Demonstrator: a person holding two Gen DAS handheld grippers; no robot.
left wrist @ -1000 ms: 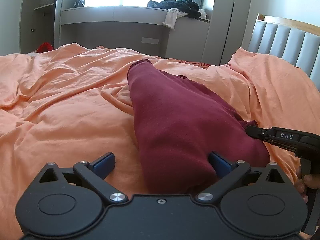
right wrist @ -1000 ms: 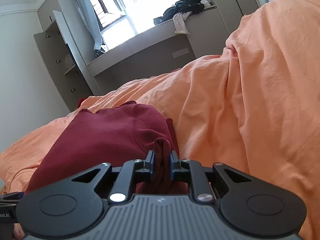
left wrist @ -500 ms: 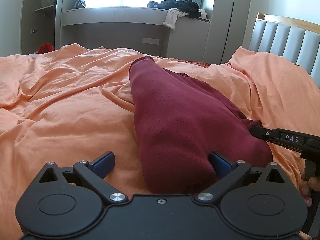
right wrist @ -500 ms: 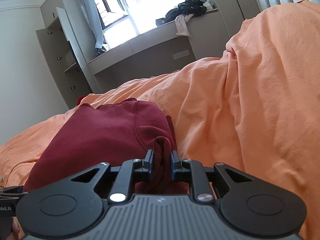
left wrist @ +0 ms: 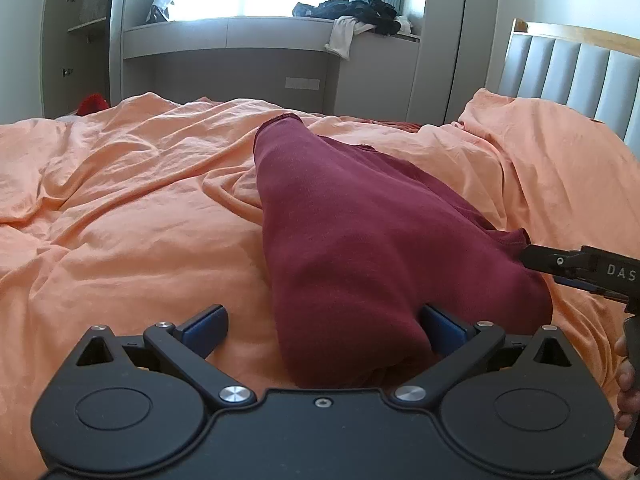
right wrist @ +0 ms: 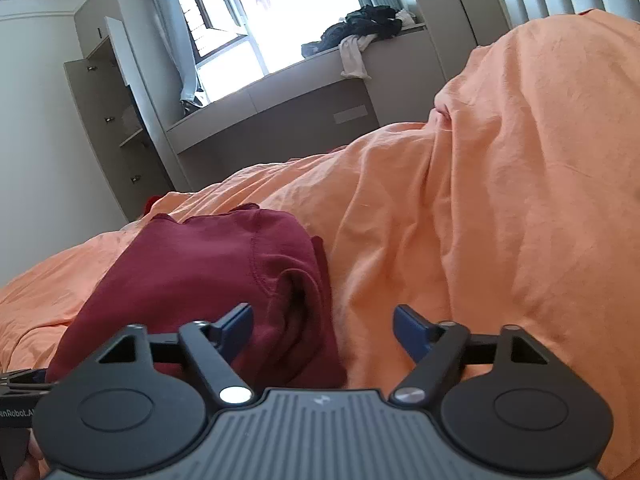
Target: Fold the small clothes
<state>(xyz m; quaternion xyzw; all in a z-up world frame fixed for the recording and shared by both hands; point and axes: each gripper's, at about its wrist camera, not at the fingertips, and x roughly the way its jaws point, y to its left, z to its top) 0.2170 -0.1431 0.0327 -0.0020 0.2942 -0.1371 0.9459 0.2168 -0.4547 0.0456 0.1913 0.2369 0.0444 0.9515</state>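
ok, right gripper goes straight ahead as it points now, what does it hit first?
Probably the orange duvet, which rises just ahead of the open right gripper. The maroon garment lies slightly left of that line, though depth is unclear.

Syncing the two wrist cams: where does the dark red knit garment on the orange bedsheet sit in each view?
Left wrist: dark red knit garment fills the centre, running from mid-frame down to the open left gripper.
Right wrist: lower left of centre, its near corner between the open right gripper fingers, untouched.
Shared landmark: pile of dark clothes on the window ledge.
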